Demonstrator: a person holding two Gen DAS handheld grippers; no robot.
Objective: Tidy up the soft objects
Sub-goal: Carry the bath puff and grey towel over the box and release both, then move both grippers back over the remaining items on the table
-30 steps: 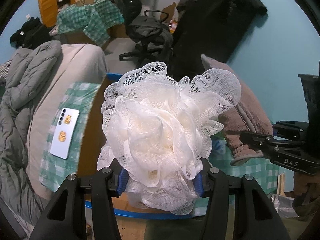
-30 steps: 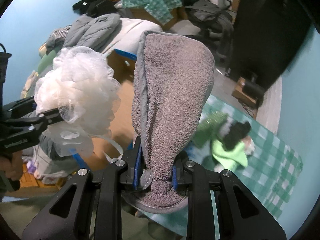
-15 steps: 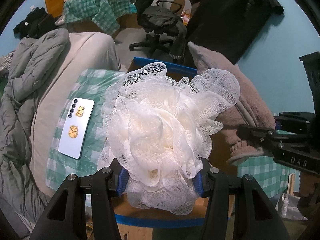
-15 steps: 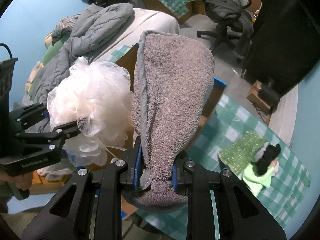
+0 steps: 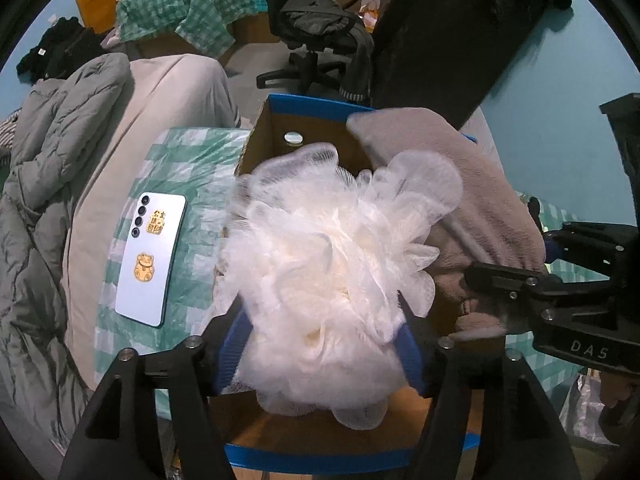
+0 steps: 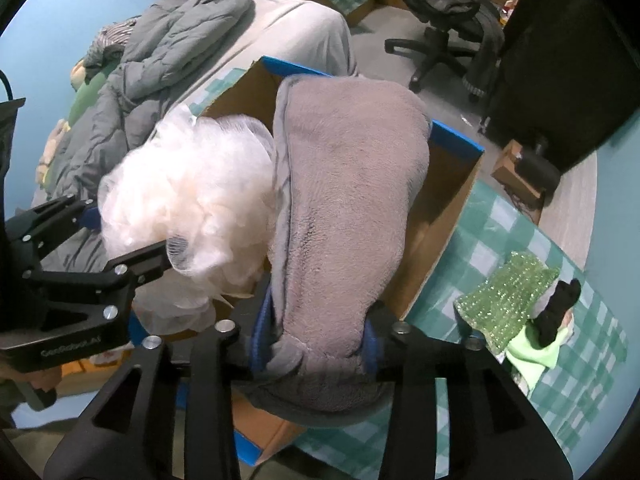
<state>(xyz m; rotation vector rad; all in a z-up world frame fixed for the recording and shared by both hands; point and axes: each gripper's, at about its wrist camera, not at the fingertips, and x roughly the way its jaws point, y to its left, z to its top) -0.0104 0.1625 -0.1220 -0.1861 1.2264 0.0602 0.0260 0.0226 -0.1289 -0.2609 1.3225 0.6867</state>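
Observation:
My left gripper (image 5: 320, 352) is shut on a white mesh bath pouf (image 5: 332, 272), held over an open cardboard box with blue-taped rims (image 5: 312, 102). My right gripper (image 6: 316, 340) is shut on a folded grey towel (image 6: 344, 208), held over the same box (image 6: 448, 200). The pouf (image 6: 188, 200) and towel (image 5: 488, 208) hang side by side, touching. The left gripper also shows in the right wrist view (image 6: 132, 240), and the right gripper in the left wrist view (image 5: 516, 264).
The box stands on a green checked cloth (image 5: 176, 168). A phone (image 5: 150, 258) lies left of the box. A green glittery cloth (image 6: 508, 304) and a black-and-lime soft item (image 6: 548, 332) lie right of it. Grey bedding (image 5: 48, 168) and an office chair (image 5: 316, 36) are beyond.
Both grippers have moved forward and lowered with their loads, from beside the box to over its opening. The pouf and towel have come closer together.

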